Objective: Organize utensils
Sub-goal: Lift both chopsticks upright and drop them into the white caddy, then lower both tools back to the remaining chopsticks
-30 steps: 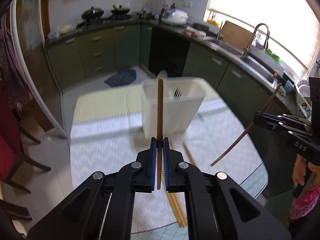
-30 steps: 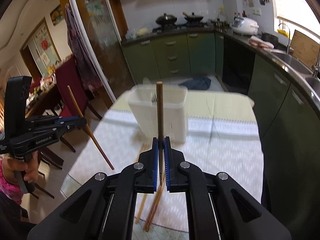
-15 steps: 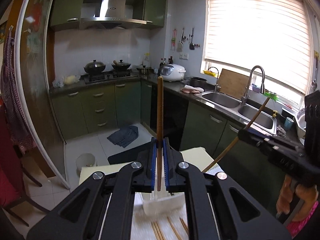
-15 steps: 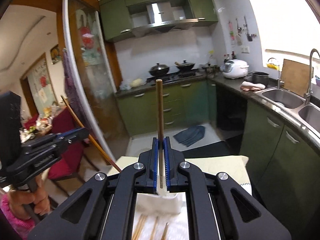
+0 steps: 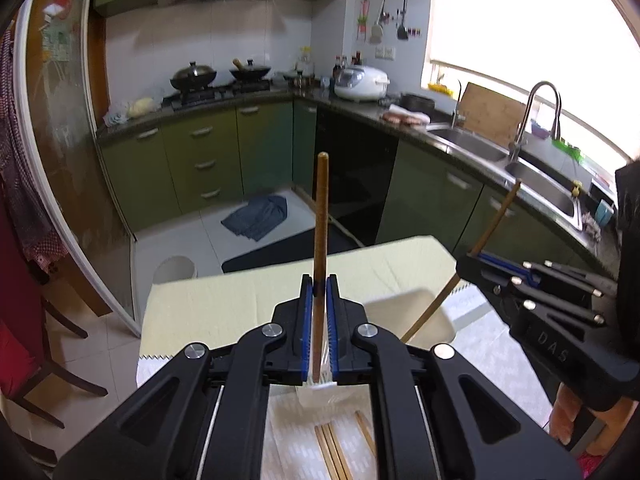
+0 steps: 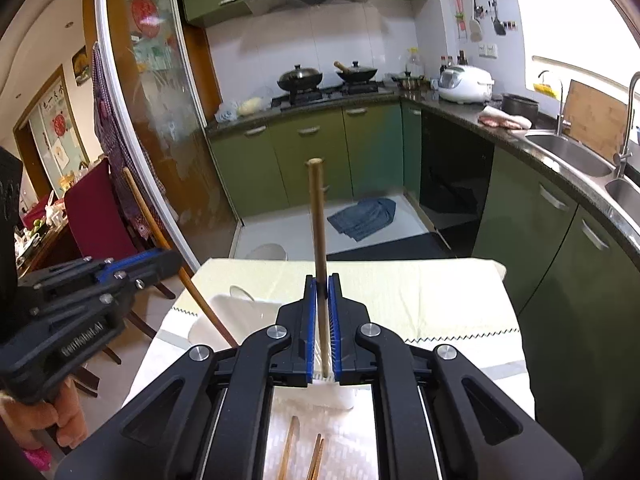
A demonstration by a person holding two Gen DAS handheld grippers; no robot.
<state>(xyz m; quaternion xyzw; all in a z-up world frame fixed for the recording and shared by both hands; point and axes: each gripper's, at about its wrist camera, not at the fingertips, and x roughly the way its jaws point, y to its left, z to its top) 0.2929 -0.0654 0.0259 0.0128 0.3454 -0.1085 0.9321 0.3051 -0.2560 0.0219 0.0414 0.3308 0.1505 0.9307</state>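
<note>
Now one chopstick [image 5: 321, 216] is clamped upright in the left hand-held gripper [image 5: 320, 284], another chopstick [image 6: 319, 232] in the right hand-held gripper [image 6: 322, 284], above the white holder [image 5: 416, 316].

A home kitchen: green cabinets [image 5: 208, 160] at centre, 2 lidded woks [image 6: 300, 76] on the hob, a rice cooker [image 5: 362, 82] and a steel sink [image 6: 568, 154] at right

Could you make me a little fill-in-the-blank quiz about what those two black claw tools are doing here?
1. Each gripper, left and right, is shut on one wooden ____.
2. Below them stands a ____-coloured utensil holder.
3. More chopsticks lie loose on the ____.
4. The table carries a pale ____ cloth.

Missing: chopstick; white; table; yellow
</note>
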